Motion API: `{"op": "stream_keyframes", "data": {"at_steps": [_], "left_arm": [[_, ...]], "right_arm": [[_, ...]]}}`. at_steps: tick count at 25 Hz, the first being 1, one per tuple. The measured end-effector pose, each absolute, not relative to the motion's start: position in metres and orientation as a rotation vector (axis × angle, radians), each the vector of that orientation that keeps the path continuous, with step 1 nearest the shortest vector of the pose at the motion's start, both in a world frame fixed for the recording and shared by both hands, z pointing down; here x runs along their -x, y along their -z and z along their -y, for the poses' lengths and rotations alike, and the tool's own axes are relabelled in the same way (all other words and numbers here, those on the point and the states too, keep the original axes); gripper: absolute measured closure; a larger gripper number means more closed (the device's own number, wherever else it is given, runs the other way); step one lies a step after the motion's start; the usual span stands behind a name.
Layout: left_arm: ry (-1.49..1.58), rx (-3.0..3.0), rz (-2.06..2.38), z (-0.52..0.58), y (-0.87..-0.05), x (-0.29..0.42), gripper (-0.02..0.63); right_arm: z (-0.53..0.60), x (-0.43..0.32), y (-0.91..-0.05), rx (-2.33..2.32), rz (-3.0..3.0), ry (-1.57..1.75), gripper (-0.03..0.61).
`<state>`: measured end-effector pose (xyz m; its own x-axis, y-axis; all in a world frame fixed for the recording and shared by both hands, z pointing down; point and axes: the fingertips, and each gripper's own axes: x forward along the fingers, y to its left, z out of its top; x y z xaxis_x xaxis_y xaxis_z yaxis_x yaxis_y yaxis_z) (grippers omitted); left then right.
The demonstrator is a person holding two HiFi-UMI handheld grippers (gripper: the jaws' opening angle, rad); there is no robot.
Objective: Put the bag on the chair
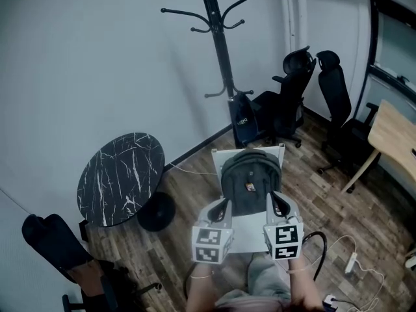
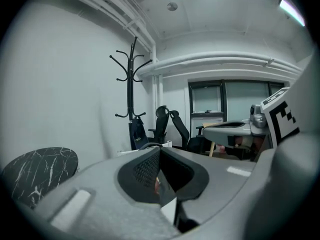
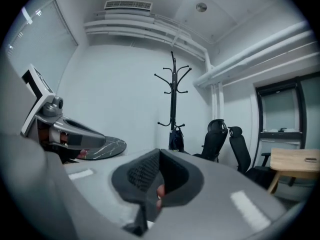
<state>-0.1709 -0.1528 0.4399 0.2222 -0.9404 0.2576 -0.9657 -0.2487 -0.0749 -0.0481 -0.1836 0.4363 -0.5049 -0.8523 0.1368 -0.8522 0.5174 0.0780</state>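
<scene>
A grey backpack (image 1: 250, 177) stands upright on the white chair (image 1: 250, 236), leaning on its backrest. In the head view my left gripper (image 1: 224, 205) is by the bag's lower left side and my right gripper (image 1: 276, 200) by its lower right. Both hover over the seat's front half. The left gripper view shows its jaws (image 2: 160, 176) closed together, and so does the right gripper view (image 3: 159, 176). Only a dark sliver and a bit of white show under each closed pair. I see nothing clearly pinched between either pair. Each gripper appears in the other's view.
A black coat rack (image 1: 218, 38) stands by the back wall with a dark bag (image 1: 242, 119) at its foot. Two black office chairs (image 1: 289, 96) sit to its right. A round marble table (image 1: 120, 177) is left of the chair, a wooden desk (image 1: 396, 135) far right. Cables and a power strip (image 1: 351, 262) lie on the floor.
</scene>
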Motion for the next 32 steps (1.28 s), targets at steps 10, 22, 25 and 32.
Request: {"op": "stream_keyframes", "data": {"at_steps": [10,22,25,32], "left_arm": [[-0.322,-2.408,1.885,0.094,-0.412,0.167,0.604],[-0.329,-2.473,1.911,0.059,-0.385,0.141,0.604],[-0.316,-2.474,1.922,0.051,-0.377,0.13,0.604],[-0.335,-2.473,1.927,0.025,-0.371,0.083,0.604]], "right_arm": [[0.117,0.039,-0.398,-1.518,2.662,0.04,0.575],[0.077,0.033,-0.382,-1.417,2.7,0.112,0.575],[0.068,0.023,-0.377,-1.391,2.716,0.13,0.575],[0.042,-0.016,-0.37,-1.356,2.732,0.151,0.575]]}}
